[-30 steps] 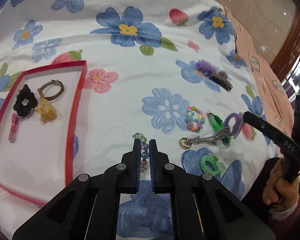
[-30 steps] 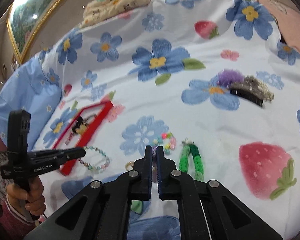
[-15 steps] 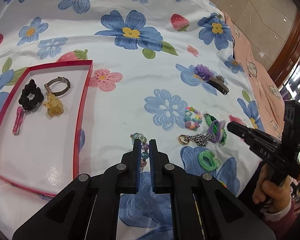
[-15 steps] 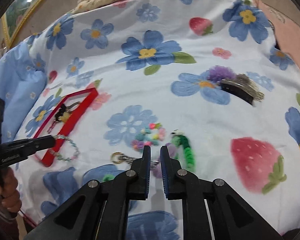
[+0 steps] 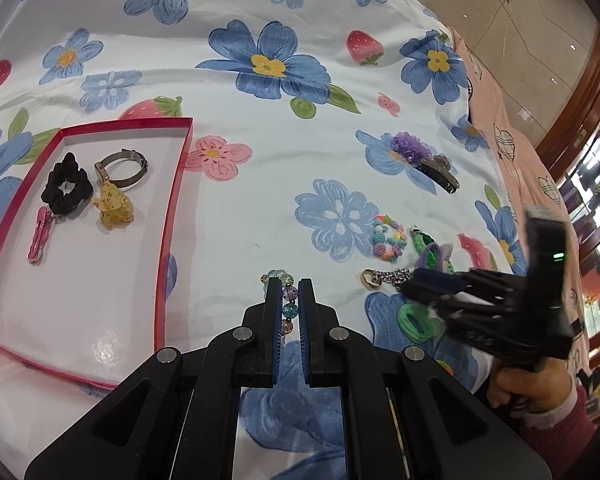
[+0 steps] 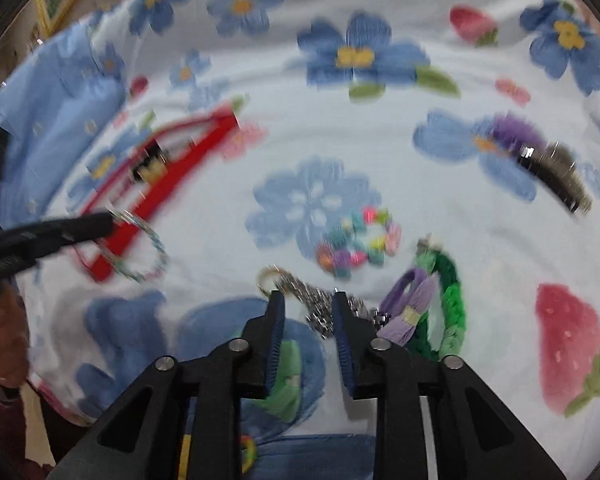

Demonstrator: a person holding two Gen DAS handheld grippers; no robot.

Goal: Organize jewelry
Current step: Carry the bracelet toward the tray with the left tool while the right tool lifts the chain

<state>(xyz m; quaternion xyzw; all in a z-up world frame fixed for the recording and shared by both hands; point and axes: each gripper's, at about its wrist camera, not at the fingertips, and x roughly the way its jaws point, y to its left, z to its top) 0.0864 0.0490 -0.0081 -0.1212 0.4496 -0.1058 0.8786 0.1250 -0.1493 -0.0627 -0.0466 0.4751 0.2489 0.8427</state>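
My left gripper (image 5: 289, 282) is shut on a pastel glass-bead bracelet (image 5: 289, 304), which hangs as a loop (image 6: 140, 248) beside the red tray (image 5: 172, 208). The tray holds a black scrunchie (image 5: 66, 188), an amber claw clip (image 5: 114, 206), a pink clip (image 5: 40, 234) and a metal band (image 5: 122, 168). My right gripper (image 6: 306, 296) is low over the cloth with its jaws opening. A silver chain (image 6: 320, 308) with a gold ring (image 6: 268, 276) lies between the fingers, not pressed. A purple loop (image 6: 410, 304) lies at the chain's right end.
On the flowered sheet lie a colourful bead bracelet (image 5: 386, 238), a green braided band (image 6: 452, 300), a green hair tie (image 5: 416, 318), a purple flower clip (image 5: 410, 146) and a dark claw clip (image 5: 440, 174). The bed's edge and a pink cover (image 5: 512, 128) are at the right.
The right gripper came down with the chain and purple loop, laid them on the cloth and parted its jaws. The left gripper stayed put, still gripping the bead bracelet.
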